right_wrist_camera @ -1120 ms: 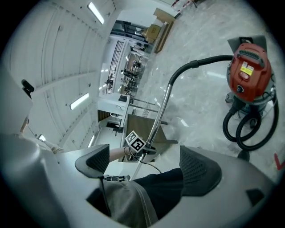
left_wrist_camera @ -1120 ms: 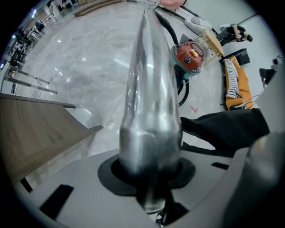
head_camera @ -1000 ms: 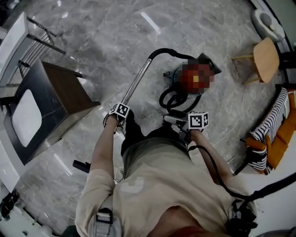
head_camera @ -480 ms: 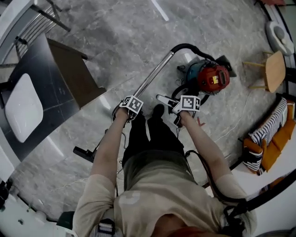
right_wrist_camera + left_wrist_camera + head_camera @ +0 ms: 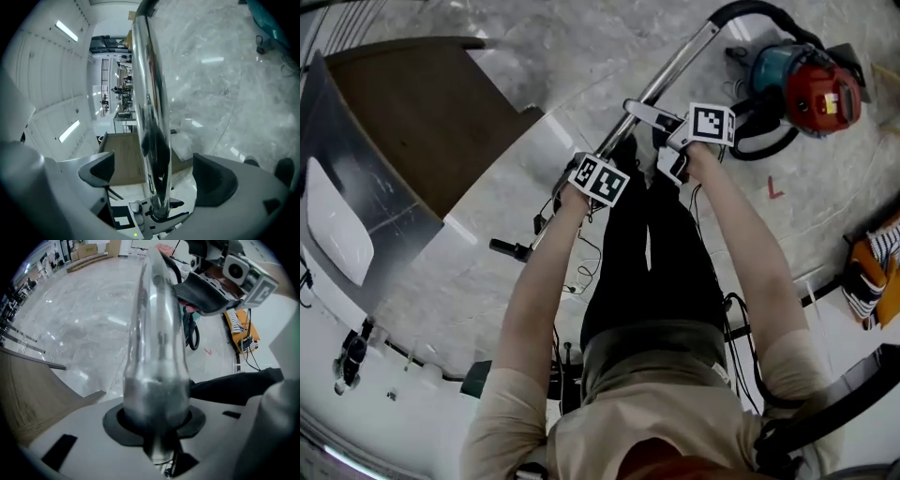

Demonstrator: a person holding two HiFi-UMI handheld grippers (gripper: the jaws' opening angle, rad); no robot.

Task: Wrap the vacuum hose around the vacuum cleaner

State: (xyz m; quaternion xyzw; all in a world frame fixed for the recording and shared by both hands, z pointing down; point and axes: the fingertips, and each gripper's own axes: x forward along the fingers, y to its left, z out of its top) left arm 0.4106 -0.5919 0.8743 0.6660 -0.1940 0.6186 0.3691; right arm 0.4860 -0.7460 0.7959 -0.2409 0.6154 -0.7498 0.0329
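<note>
A: Head cam?
B: Looks steeply down past the arms (image 5: pixel 539 281), floor (image 5: pixel 431 291) well below.
A: Tool cams?
B: Each rides its tool, looks along the jaws, metal wand (image 5: pixel 157 357) right at the lens. Left one also catches the right tool (image 5: pixel 197 291). All three share wand and floor.
</note>
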